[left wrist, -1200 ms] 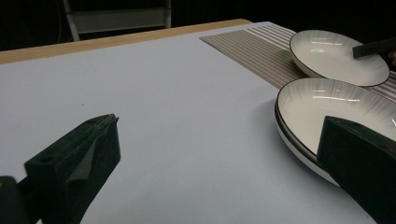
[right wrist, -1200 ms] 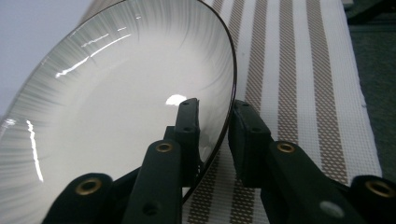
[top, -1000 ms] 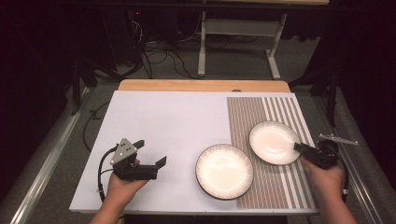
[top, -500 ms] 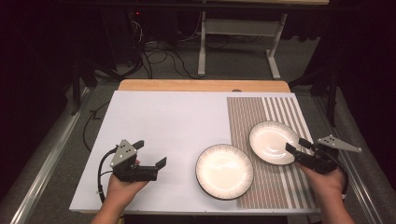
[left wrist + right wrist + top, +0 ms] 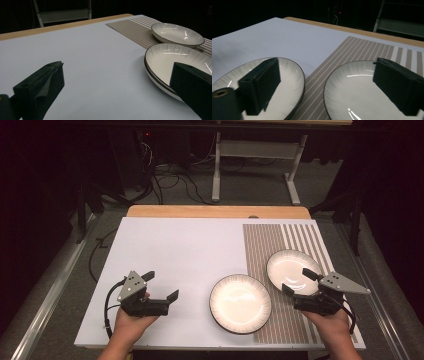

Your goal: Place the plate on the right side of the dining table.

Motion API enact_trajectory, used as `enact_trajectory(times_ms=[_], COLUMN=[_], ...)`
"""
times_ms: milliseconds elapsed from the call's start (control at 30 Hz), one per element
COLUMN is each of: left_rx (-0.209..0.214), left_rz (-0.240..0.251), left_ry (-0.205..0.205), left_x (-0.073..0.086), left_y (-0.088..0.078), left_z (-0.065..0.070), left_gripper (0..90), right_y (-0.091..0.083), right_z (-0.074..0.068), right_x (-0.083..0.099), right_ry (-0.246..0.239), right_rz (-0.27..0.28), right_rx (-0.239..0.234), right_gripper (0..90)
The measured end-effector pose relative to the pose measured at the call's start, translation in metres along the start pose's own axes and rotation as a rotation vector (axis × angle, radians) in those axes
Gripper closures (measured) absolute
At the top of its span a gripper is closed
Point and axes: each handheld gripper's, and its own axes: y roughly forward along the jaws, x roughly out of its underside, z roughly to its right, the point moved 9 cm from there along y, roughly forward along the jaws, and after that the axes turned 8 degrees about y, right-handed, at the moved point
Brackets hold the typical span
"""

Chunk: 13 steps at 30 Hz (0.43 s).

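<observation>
a: high view first. where's the right claw (image 5: 299, 283)?

b: jaws just opened wide, nothing between em, sitting at the near rim of the far plate (image 5: 291, 268) on the striped mat (image 5: 270, 245). plate lies just ahead of it, toward the bench's (image 5: 175, 245) far side. near plate (image 5: 240, 303) is to its left.

a: left claw (image 5: 161, 286)?

b: open, empty, well apart from both plates. right hand's way nearer.

a: left claw view?

b: jaws spread over bare bench (image 5: 87, 55), near plate (image 5: 172, 60) at right, far plate (image 5: 176, 33) behind.

a: right claw view?

b: jaws gaping; far plate (image 5: 354, 87) ahead-right, near plate (image 5: 289, 80) left, not touching.
</observation>
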Motion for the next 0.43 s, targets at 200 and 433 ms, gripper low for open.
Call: enact_trajectory(times_ms=[200, 433], left_rx=[0.001, 0.002], left_rz=[0.001, 0.006], left_ry=[0.011, 0.015], left_x=[0.000, -0.001], left_y=[0.000, -0.001], left_z=[0.001, 0.003], left_gripper=[0.2, 0.2], right_y=[0.000, 0.000], right_z=[-0.019, -0.026], right_x=[-0.001, 0.001], right_ry=[-0.025, -0.046], right_rz=[0.014, 0.016], right_rx=[-0.030, -0.044], right_gripper=[0.9, 0.9])
